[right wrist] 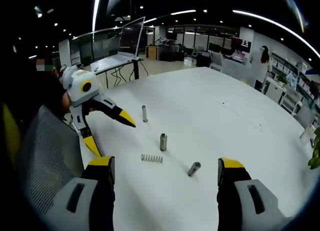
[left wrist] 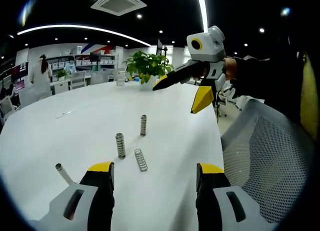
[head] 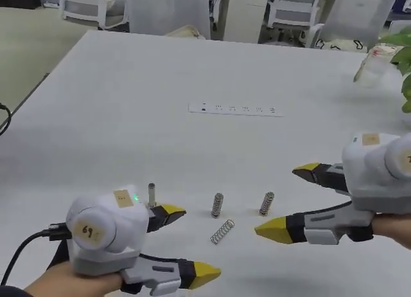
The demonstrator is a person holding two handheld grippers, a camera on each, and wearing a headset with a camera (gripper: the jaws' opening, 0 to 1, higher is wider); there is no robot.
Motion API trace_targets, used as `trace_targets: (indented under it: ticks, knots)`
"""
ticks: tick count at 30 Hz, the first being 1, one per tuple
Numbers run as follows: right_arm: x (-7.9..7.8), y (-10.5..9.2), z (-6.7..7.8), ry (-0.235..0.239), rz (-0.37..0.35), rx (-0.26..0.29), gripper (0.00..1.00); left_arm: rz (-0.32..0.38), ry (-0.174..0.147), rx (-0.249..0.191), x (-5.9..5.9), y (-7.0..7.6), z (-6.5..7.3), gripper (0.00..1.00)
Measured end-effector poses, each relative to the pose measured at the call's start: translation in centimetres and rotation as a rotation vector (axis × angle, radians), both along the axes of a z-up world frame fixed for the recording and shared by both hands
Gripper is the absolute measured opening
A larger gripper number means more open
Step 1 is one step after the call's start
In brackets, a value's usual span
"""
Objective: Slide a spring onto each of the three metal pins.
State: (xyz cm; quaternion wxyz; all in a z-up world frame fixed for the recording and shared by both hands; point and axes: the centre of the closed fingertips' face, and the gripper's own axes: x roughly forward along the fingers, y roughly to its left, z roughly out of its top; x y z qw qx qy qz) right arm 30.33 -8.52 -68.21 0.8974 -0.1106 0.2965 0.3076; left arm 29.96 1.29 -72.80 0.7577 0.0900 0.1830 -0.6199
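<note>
While one pin stands bare, head view: the loose spring (head: pixel 222 231) lies flat on the table (head: pixel 128 117), just near of the left sprung pin (head: pixel 218 204) and the right sprung pin (head: pixel 267 203); the bare pin (head: pixel 152 195) stands upright further left.
Head view, grippers: the left gripper (head: pixel 189 242) and the right gripper (head: pixel 287 199) are spread wide and empty, one on each side of the spring.
Left gripper view: the loose spring (left wrist: pixel 141 159) lies ahead between the open jaws; the bare pin (left wrist: pixel 62 173) stands just beside one jaw.
Right gripper view: the loose spring (right wrist: pixel 151 158) lies ahead, the bare pin (right wrist: pixel 144 113) beyond it, near the left gripper (right wrist: pixel 111 133).
Step in hand: probably picking up the last spring. Pinch it lightly near one end, raise it upright, line its bore over the bare pin, then lower.
Around: a power strip (head: pixel 236 108) lies far off; a plant (left wrist: pixel 147 66) stands at the table's right edge.
In the way: the sprung pins stand just beside the spring and could be knocked; the left gripper's jaw crowds the bare pin.
</note>
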Motion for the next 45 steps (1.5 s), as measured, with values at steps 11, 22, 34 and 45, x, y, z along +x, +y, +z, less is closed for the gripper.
trace_targets:
  ticks: [11,22,34,45]
  knots:
    - [-1.9,-2.0,-0.9,-0.016,-0.069,0.047,0.84,-0.021,0.019,0.034,0.0,-1.7,-1.3,0.61]
    - [-3.4,-3.3,-1.1,-0.03,-0.127,0.087,0.84,-0.004,0.053,0.066,0.9,-3.1,-2.8,0.55]
    - [-4.3,-4.3,-2.0,-0.023,-0.179,0.126,0.83,0.031,0.074,0.114,2.2,-4.5,-4.8,0.42]
    - [-4.2,-4.4,-2.0,-0.023,-0.185,0.135,0.82,0.071,0.068,0.141,3.1,-4.6,-5.8,0.25]
